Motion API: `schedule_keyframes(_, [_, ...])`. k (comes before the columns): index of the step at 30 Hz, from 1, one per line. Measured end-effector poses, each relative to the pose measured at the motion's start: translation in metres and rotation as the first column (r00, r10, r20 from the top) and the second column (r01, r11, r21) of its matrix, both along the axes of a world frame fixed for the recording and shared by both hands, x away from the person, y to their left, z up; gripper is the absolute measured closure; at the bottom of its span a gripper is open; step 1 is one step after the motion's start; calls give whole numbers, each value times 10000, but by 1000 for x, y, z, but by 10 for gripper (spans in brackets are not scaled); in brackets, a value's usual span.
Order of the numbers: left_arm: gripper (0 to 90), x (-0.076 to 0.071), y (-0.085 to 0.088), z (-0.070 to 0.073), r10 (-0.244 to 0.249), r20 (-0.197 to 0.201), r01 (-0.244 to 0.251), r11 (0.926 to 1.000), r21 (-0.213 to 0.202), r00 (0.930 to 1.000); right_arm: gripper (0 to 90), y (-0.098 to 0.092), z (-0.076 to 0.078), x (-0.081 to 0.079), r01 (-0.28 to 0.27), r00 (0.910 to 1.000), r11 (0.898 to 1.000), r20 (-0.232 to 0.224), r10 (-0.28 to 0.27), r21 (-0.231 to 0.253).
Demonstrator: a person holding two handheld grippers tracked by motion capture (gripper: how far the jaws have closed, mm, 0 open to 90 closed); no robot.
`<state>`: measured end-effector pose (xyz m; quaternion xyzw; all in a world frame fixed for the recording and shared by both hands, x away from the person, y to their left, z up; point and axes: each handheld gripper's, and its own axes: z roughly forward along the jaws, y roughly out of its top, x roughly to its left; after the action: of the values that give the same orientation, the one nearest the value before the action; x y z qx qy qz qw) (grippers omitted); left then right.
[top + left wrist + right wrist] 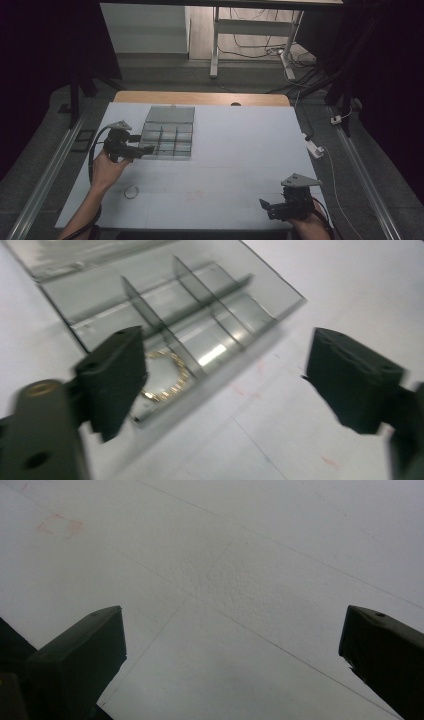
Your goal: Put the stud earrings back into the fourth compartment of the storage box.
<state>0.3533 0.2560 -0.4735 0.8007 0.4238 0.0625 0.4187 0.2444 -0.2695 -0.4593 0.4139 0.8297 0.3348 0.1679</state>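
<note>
White table (pixel 240 150), dark room

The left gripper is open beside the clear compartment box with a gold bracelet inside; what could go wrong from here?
1. The left gripper hangs at the near corner of the clear box; a nudge might slide the light box across the table.
2. The gold bracelet lies beside a thin divider, so the fingers may catch the divider.
3. The second bracelet lies near the forearm and could be swept away.
</note>
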Motion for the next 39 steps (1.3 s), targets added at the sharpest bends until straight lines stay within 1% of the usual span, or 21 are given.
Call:
schedule_keyframes(2, [69, -5, 1, 1, -35, 27, 35, 9999, -126, 10000, 0, 0, 0, 0, 1, 10000, 10000, 3, -1, -3])
schedule_keyframes(3, [34, -7, 1, 1, -38, 121, 40, 9998, -183, 9999, 0, 0, 0, 0, -1, 10000, 10000, 3, 1, -1])
schedule_keyframes(4, [6, -10, 1, 2, -9, 268, 13, 9999, -153, 9996, 0, 0, 0, 0, 3, 10000, 10000, -1, -3, -5])
schedule_keyframes(7, [0, -20, 1, 3, 58, 736, -54, 10000, -59, 9973, 0, 0, 0, 0, 5, 10000, 10000, 17, -5, -8])
schedule_keyframes(8, [0, -23, 1, 3, 55, 773, -54, 10000, -18, 9970, 0, 0, 0, 0, 11, 10000, 10000, 17, -11, -2])
schedule_keyframes(9, [0, -25, 1, 4, -15, 698, 14, 10000, 19, 9976, 0, 0, 0, 0, 13, 10000, 10000, 12, -13, -2])
schedule_keyframes(11, [0, -32, 1, 2, 20, 635, -25, 10000, 69, 9980, 0, 0, 0, 0, 17, 10000, 10000, 15, -17, 0])
schedule_keyframes(12, [0, -35, 2, 1, -7, 543, 3, 10000, 75, 9985, 0, 0, 0, 0, 16, 10000, 10000, 20, -16, 3])
schedule_keyframes(14, [0, -42, 2, -1, -130, 404, 122, 9998, 187, 9991, 0, 0, 0, 0, 16, 10000, 10000, 15, -16, 3])
schedule_keyframes(16, [0, -49, 2, -2, -122, 322, 113, 9995, 282, 9994, 0, 0, 0, 0, 21, 10000, 10000, 20, -21, -3])
schedule_keyframes(19, [0, -59, 2, -5, 43, 57, -45, 9995, 327, 10000, 0, 0, 0, 0, 29, 10000, 10000, 20, -29, -15])
schedule_keyframes(21, [0, -64, 2, -7, 94, -157, -90, 9996, 281, 9998, 0, 0, 0, 0, 24, 10000, 10000, 16, -24, -37])
schedule_keyframes(24, [0, -71, 1, -11, 33, -462, -22, 9997, 243, 9989, 0, 1, 0, 0, 16, 10000, 10000, 42, -15, -47])
schedule_keyframes(25, [0, -74, 0, -13, 1, -566, 16, 9996, 299, 9984, 0, 0, 0, 0, 15, 10000, 10000, 36, -15, -42])
schedule_keyframes(26, [0, -76, 0, -14, -61, -692, 90, 9991, 420, 9976, 0, 0, 0, 0, 14, 10000, 10000, 23, -14, -32])
schedule_keyframes(30, [0, -85, -3, -19, -76, -926, 174, 9942, 1060, 9957, 0, 0, 0, 0, 1, 10000, 10000, 29, -1, -7])
schedule_keyframes(35, [0, -93, -4, -22, -27, -1179, 187, 9907, 1348, 9930, 0, 0, 0, 0, 10, 10000, 10000, 8, -10, -29])
schedule_keyframes(37, [0, -95, -6, -25, -172, -1344, 389, 9862, 1608, 9908, 0, 0, 0, 0, 15, 10000, 10000, 17, -15, -29])
schedule_keyframes(39, [0, -97, -10, -27, -122, -1545, 408, 9823, 1829, 9879, 0, 0, 0, 0, 13, 10000, 10000, 7, -13, -7])
